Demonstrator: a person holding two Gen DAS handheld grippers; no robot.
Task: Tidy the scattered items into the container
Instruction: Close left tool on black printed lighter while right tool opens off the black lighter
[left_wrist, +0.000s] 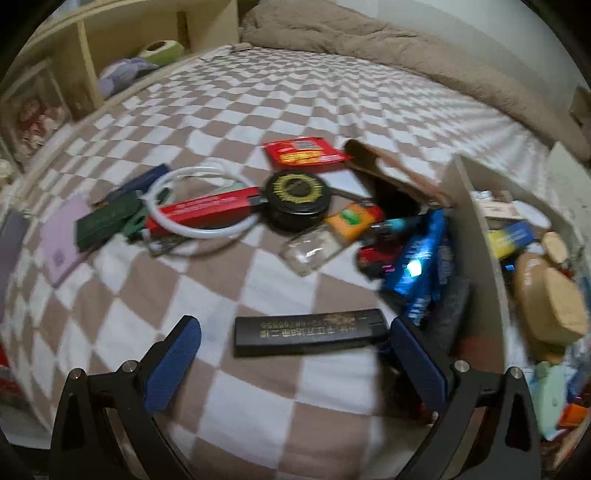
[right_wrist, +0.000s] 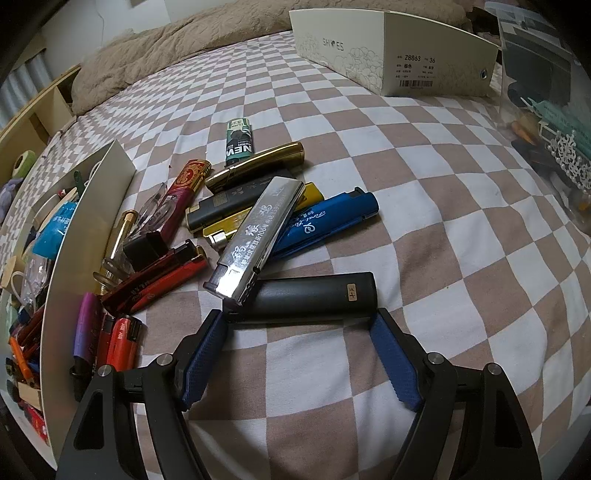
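Note:
In the left wrist view a black lighter with gold lettering (left_wrist: 310, 332) lies crosswise on the checked bedspread. My left gripper (left_wrist: 295, 323) is open around it; the right pad is at its end and the left pad stands clear. In the right wrist view a plain black lighter (right_wrist: 306, 299) lies across the tips of my right gripper (right_wrist: 299, 314), whose fingertips touch both of its ends. A silver lighter (right_wrist: 258, 236) rests on its left end. The cream cardboard container (left_wrist: 476, 229) (right_wrist: 85, 229) stands beside both piles, filled with several small items.
Loose on the bed are a black round tin (left_wrist: 297, 199), a red box (left_wrist: 207, 214), a white cable loop (left_wrist: 195, 236) and a blue lighter (left_wrist: 417, 258). Blue (right_wrist: 325, 225), gold (right_wrist: 258, 162), green (right_wrist: 239, 142) and red lighters (right_wrist: 159, 277) lie nearby. A shoe-box part (right_wrist: 388, 48) stands behind.

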